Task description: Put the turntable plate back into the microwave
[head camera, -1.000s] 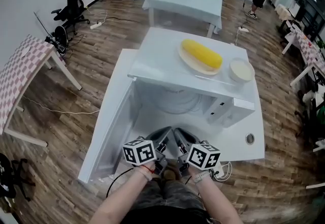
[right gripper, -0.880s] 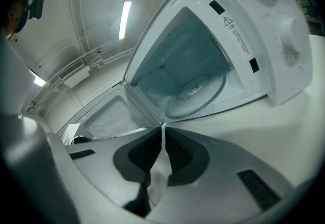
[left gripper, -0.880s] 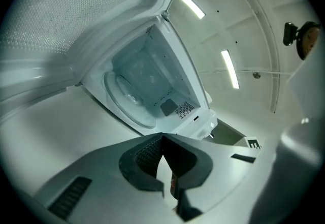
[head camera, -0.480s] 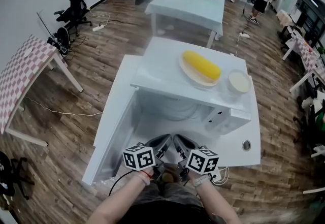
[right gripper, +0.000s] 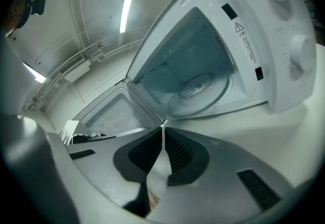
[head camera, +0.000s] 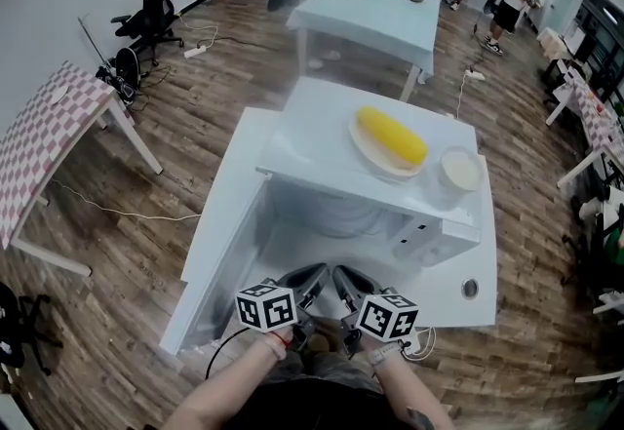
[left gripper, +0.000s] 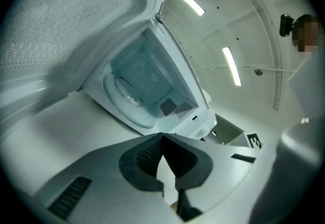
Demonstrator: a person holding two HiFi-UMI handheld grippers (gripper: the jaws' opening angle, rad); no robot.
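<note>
Two grippers, the left gripper (left gripper: pixel 162 136) and right gripper (right gripper: pixel 162 129), sit side by side just before the open microwave (head camera: pixel 312 140), pointing into it, jaws of both closed on nothing. One turntable plate (right gripper: pixel 200 91) lies inside the microwave; one plate of corn (head camera: pixel 390 137) and one bowl (head camera: pixel 461 168) sit atop it.

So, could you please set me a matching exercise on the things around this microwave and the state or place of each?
Things: 1 turntable plate; 2 corn; 3 microwave door; 4 left gripper.
States: A shut and empty; B swung open; C inside the microwave; D yellow.
Pairs: 1-C, 2-D, 3-B, 4-A.
</note>
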